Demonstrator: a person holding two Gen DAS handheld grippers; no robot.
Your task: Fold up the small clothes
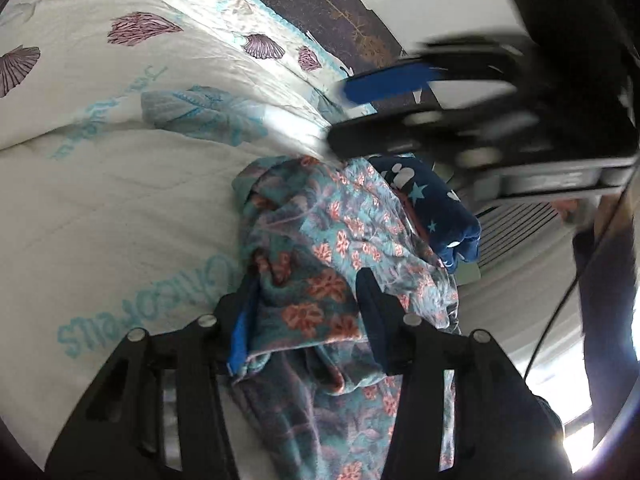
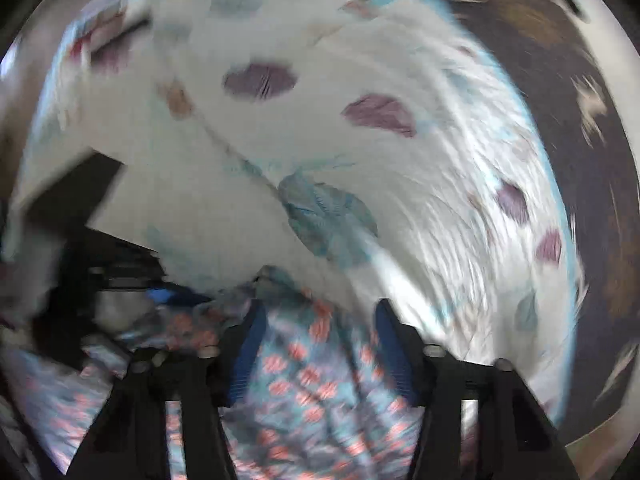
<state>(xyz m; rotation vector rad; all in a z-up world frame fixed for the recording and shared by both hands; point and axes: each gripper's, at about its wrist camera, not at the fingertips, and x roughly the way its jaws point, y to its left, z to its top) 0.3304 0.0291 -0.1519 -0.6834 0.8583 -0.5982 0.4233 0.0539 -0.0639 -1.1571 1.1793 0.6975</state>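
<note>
A teal floral garment (image 1: pixel 320 248) with orange flowers lies bunched on the white shell-print bedspread (image 1: pixel 100 200). My left gripper (image 1: pixel 306 304) is open, and the bunched floral cloth lies between its fingers. A navy star-print garment (image 1: pixel 436 208) lies just beyond the floral one. My right gripper (image 1: pixel 380 120) shows blurred at the upper right in the left wrist view, over the far end of the clothes. In the blurred right wrist view my right gripper (image 2: pixel 318 320) is open with floral cloth (image 2: pixel 316 392) lying between its fingers. The left gripper (image 2: pixel 120 280) shows at the left there.
The bedspread (image 2: pixel 320 140) fills most of both views. A dark patterned wall or headboard (image 1: pixel 340 8) runs behind the bed. A white slatted unit (image 1: pixel 520 232) stands at the right, beside the person's dark-sleeved arm (image 1: pixel 608 320).
</note>
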